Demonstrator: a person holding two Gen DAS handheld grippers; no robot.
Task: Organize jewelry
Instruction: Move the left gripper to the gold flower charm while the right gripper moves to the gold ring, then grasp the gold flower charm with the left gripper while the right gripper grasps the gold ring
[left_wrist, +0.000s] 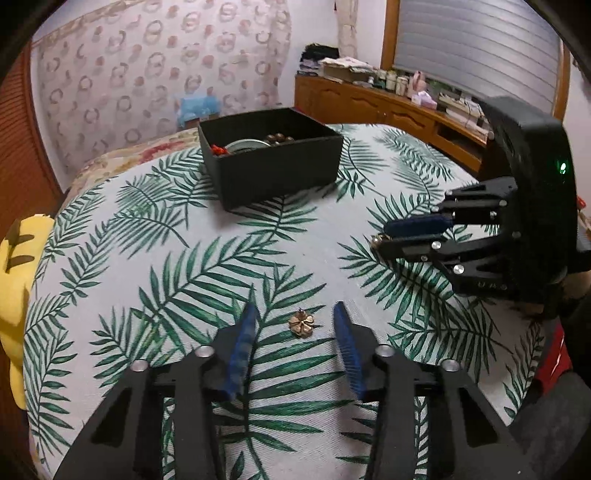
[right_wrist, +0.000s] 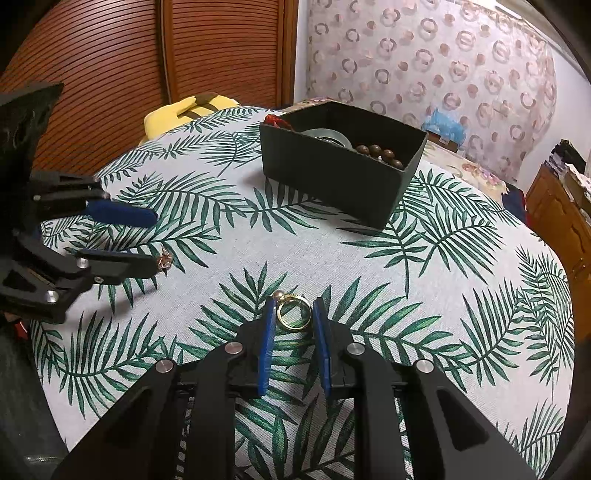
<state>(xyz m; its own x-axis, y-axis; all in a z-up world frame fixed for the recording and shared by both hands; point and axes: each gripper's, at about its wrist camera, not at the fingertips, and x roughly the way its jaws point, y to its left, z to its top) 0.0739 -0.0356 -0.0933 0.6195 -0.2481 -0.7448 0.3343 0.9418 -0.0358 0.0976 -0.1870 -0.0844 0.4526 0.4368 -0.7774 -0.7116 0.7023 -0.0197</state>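
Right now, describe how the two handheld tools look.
The left tool and right tool match: black angular plastic linkages with round silver pins and two narrow blue ribbed pads. The right one's boxy black body shows a small green light.

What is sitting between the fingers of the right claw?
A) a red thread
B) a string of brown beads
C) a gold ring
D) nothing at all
C: in the right wrist view the gold ring lies on the leaf-print cloth between the blue pads of the right claw, which stand apart on either side of it. The brown beads are in the black box farther back.
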